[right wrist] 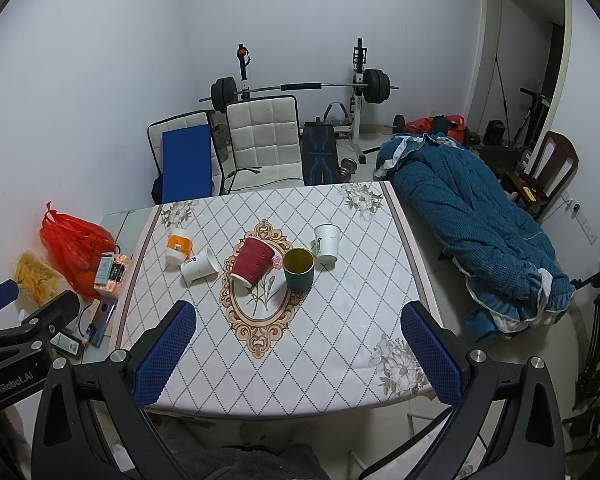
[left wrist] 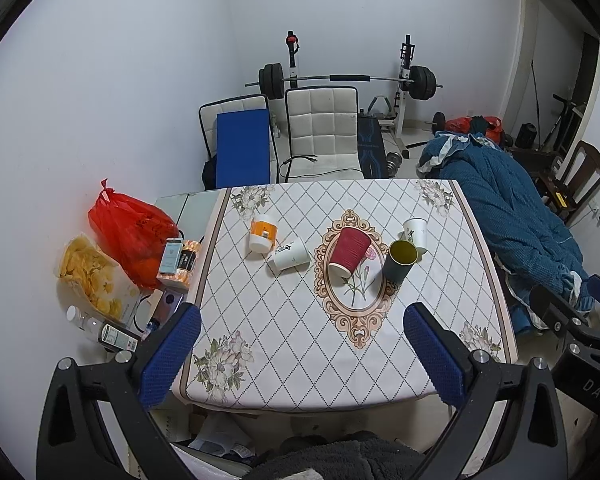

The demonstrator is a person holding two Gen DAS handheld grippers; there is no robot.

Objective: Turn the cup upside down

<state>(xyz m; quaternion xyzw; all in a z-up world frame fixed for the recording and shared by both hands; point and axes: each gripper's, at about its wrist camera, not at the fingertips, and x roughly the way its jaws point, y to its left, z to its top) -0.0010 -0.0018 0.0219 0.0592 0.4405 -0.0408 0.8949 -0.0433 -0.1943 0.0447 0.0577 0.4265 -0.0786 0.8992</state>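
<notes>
A dark green cup (left wrist: 400, 261) (right wrist: 299, 269) with a yellow inside stands upright, mouth up, near the middle of the table. A red ribbed paper cup (left wrist: 349, 253) (right wrist: 252, 261) stands mouth down just left of it. One white paper cup (left wrist: 290, 255) (right wrist: 199, 268) lies on its side; another (left wrist: 415, 232) (right wrist: 327, 242) stands mouth down behind the green cup. My left gripper (left wrist: 302, 354) and my right gripper (right wrist: 299, 354) are both open and empty, held above the table's near edge, well short of the cups.
The table has a white diamond-pattern cloth (left wrist: 300, 360) (right wrist: 320, 344). An orange and white jar (left wrist: 263, 233) (right wrist: 178, 246) stands at the left. A red bag (left wrist: 130, 232), snacks and small boxes lie left of the table. Chairs, a barbell rack and a blue quilt (right wrist: 472, 224) are beyond.
</notes>
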